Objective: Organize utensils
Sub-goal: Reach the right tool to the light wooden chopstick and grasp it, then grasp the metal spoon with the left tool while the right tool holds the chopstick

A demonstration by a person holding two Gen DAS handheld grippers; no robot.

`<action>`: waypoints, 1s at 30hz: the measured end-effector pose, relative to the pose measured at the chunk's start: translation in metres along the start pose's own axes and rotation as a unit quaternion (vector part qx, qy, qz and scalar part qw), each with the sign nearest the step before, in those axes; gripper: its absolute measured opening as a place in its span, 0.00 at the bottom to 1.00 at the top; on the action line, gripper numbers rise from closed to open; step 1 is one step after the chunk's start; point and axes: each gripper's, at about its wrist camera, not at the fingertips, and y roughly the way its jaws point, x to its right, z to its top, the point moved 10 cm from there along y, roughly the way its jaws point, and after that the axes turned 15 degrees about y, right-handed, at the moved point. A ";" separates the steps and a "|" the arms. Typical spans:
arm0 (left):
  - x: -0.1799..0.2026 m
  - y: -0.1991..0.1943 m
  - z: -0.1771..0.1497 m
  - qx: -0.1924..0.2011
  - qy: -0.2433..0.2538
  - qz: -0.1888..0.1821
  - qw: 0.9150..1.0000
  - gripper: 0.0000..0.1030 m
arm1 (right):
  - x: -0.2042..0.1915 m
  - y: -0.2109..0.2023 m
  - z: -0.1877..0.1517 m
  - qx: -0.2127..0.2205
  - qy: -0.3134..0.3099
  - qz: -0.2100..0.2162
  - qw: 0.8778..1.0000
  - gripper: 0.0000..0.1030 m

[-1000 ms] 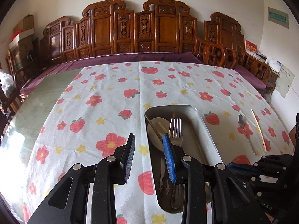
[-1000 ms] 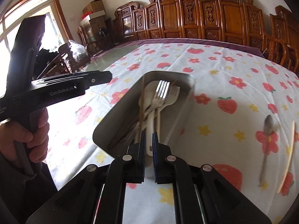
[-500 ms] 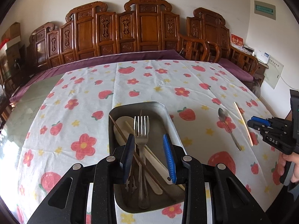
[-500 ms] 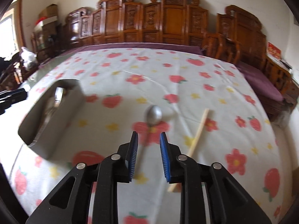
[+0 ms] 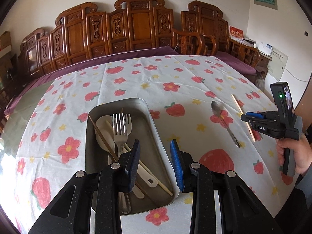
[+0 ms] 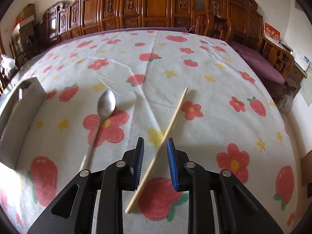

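Observation:
A metal tray (image 5: 154, 128) on the flowered tablecloth holds a steel fork (image 5: 120, 130), a white spoon (image 5: 104, 130) and chopsticks. My left gripper (image 5: 155, 163) is open and empty above the tray's near right part. A metal spoon (image 6: 106, 105) and a light wooden chopstick (image 6: 171, 124) lie on the cloth to the right of the tray; both also show in the left wrist view, the spoon (image 5: 224, 120) and the chopstick (image 5: 242, 117). My right gripper (image 6: 155, 161) is open, its jaws either side of the chopstick's near half, not closed on it.
The tray's side (image 6: 21, 113) shows at the left of the right wrist view. Carved wooden chairs (image 5: 136, 29) and a purple bench cushion (image 5: 234, 62) line the table's far side. A hand holds the right gripper's handle (image 5: 288, 136) at the table's right edge.
My right gripper has swung from over the tray to the right, opened wider and come down around the chopstick. My left gripper has shifted so the tray sits under it.

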 end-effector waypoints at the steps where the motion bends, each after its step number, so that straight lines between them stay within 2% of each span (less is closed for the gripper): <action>1: 0.002 0.001 -0.001 -0.002 0.002 0.001 1.000 0.29 | 0.001 0.001 0.000 -0.002 0.003 0.003 1.000 0.25; 5: 0.009 0.002 -0.002 -0.006 0.004 0.000 1.000 0.29 | 0.006 -0.001 0.001 -0.006 0.012 0.018 1.000 0.24; 8: 0.017 -0.001 0.001 -0.004 0.010 -0.001 1.000 0.29 | 0.011 -0.003 0.001 -0.006 0.008 0.016 1.000 0.10; 12: 0.027 -0.003 0.007 -0.007 0.011 -0.002 1.000 0.29 | 0.020 -0.003 0.005 -0.014 0.025 0.036 0.999 0.06; 19: 0.051 0.015 0.017 -0.025 0.012 -0.015 1.000 0.33 | 0.039 -0.001 0.015 -0.011 0.049 0.056 0.997 0.06; 26: 0.082 0.047 0.050 -0.035 0.023 -0.037 0.998 0.34 | 0.054 -0.002 0.027 -0.001 0.071 0.071 0.995 0.06; 28: 0.090 0.059 0.061 -0.039 0.028 -0.038 0.998 0.42 | 0.059 0.001 0.028 -0.003 0.080 0.074 0.994 0.06; 30: 0.097 0.071 0.069 -0.041 0.031 -0.040 0.998 0.44 | 0.061 0.002 0.029 -0.005 0.083 0.076 0.994 0.06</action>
